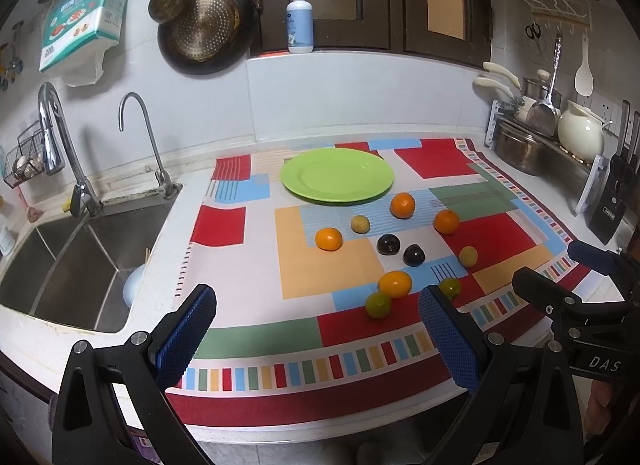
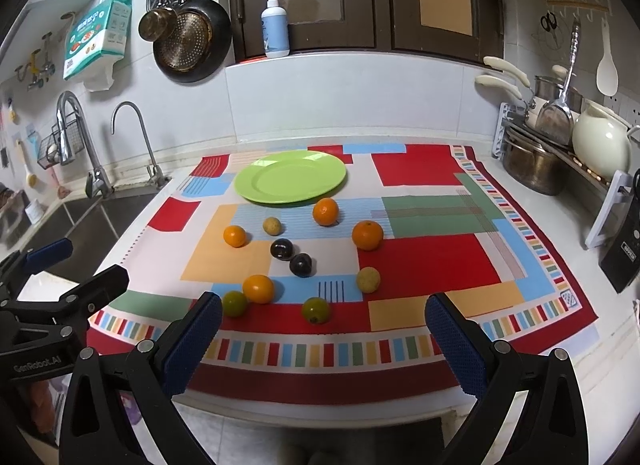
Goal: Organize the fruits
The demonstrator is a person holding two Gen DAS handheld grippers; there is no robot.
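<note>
My left hand-held gripper (image 1: 316, 331) and right hand-held gripper (image 2: 324, 339) hover released, empty, at the surface's (image 2: 568, 225) near edge. The fruits (image 2: 300, 261) lie scattered mid-cloth (image 2: 428, 257); the green plate (image 2: 291, 177) sits near the far edge.

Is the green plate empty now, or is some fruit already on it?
Empty. The green plate shows only its bare surface in both views; the nearest orange lies on the patterned cloth, just in front of the rim.

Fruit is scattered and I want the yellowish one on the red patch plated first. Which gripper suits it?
Right gripper: open, and the yellowish fruit lies just ahead, between its fingers.
</note>
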